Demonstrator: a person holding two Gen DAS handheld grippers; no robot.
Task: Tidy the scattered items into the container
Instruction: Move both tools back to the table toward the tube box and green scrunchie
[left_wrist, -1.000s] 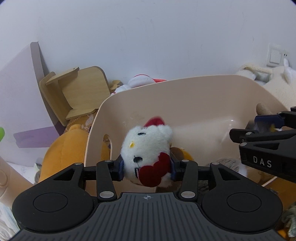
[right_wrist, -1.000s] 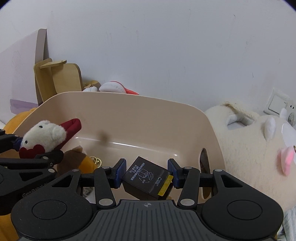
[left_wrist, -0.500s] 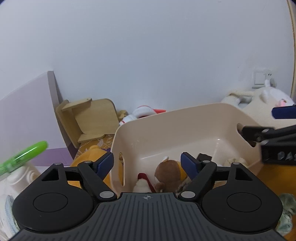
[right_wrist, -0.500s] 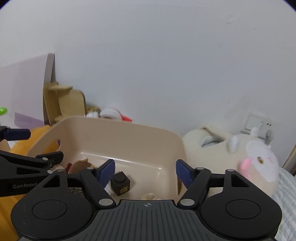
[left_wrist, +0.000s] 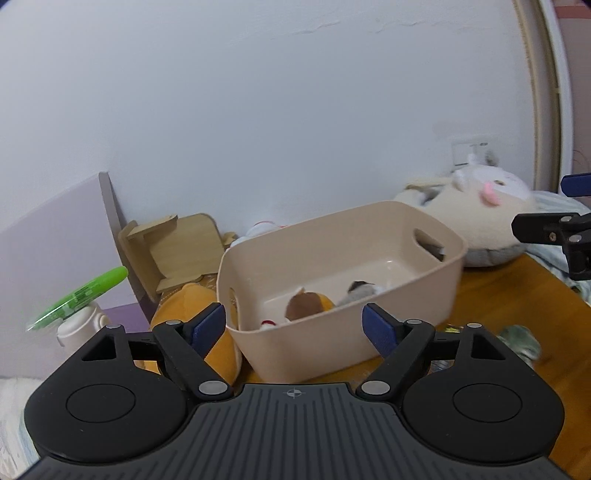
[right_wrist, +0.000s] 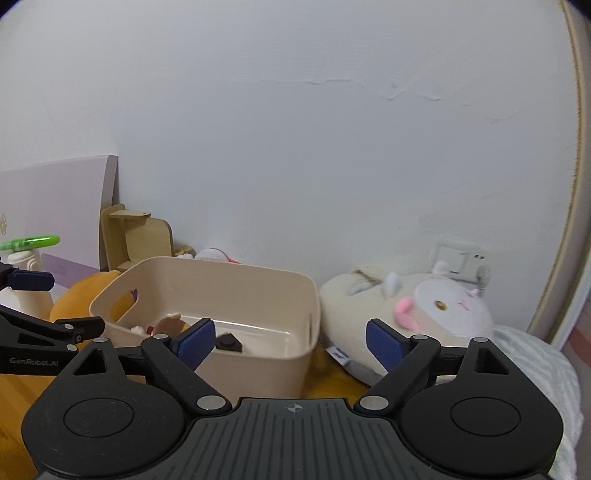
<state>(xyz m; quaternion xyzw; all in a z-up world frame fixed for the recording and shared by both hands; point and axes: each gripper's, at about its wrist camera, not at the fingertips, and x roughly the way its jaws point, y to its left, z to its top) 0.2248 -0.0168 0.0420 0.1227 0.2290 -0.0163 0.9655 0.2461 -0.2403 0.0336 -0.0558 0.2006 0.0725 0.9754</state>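
Both pairs of jaws stand wide with nothing between them. The right gripper (right_wrist: 290, 343) has just been opening further, while the left gripper (left_wrist: 293, 328) has barely widened of late. Each hangs on the near side of the beige container (left_wrist: 369, 325), facing its front wall, which fits a drop just made.

The container is a smooth, round-cornered plastic tub with cut-out handles, standing on the wooden tabletop (left_wrist: 517, 295) towards its far edge, close to the wall. Inside lie a soft brown plush (left_wrist: 308, 304), a bit of white-and-red plush (left_wrist: 267, 324) by the left wall, a grey fuzzy item (left_wrist: 360, 290) and a hard, boxy black cube (right_wrist: 229, 345). I judge the next pick is the crumpled greenish item (left_wrist: 519, 341) lying on the tabletop to the container's right.
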